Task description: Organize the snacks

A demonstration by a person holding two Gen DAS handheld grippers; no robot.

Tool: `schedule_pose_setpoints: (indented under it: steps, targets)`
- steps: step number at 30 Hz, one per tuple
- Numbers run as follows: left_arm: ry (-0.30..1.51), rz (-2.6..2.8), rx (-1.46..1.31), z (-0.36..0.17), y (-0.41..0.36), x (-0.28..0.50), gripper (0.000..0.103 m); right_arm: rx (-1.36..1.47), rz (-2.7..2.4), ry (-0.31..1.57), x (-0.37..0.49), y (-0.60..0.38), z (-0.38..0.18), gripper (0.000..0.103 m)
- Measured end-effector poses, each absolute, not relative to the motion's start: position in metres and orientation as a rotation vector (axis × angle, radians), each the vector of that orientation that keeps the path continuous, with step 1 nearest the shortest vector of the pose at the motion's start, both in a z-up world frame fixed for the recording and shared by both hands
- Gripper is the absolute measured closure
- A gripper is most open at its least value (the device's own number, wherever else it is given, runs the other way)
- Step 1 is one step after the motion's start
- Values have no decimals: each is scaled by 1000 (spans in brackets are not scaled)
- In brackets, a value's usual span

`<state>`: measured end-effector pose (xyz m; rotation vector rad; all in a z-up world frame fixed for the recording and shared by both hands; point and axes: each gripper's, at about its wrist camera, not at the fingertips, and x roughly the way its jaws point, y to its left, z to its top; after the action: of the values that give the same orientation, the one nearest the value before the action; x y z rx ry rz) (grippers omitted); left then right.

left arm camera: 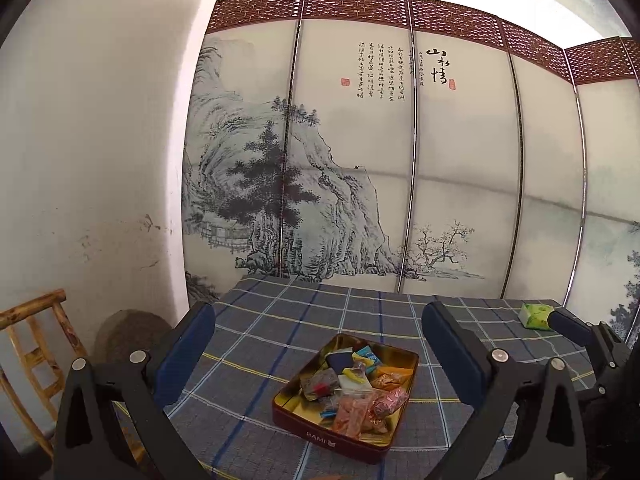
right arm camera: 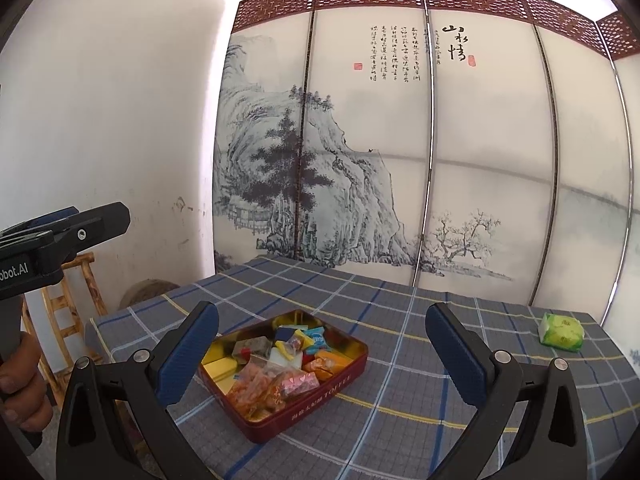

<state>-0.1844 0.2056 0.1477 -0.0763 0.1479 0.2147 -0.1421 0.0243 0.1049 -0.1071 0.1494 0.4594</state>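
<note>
Both claws, left [left arm camera: 318, 344] and right [right arm camera: 322, 344], gape empty; only the right view shows a hand [right arm camera: 20, 384].

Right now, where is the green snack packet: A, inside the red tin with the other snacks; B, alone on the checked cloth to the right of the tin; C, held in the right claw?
B: the green packet lies alone on the checked cloth, right of the red tin.

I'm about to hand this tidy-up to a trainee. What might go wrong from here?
The green packet lies apart near the table's far right edge; a clumsy approach may nudge it off. The tin is already heaped with wrapped snacks, so adding another could spill some. Both grippers are open, holding nothing.
</note>
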Motion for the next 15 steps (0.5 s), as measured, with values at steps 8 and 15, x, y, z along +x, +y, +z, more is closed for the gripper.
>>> schedule_pose_setpoints:
  steps: [8, 15]
  targets:
    - [165, 236, -57, 139, 203, -182, 0, -121, 469, 161, -141, 27, 99, 0]
    - [172, 256, -51, 132, 205, -181, 0, -125, 467, 160, -142, 28, 98, 0]
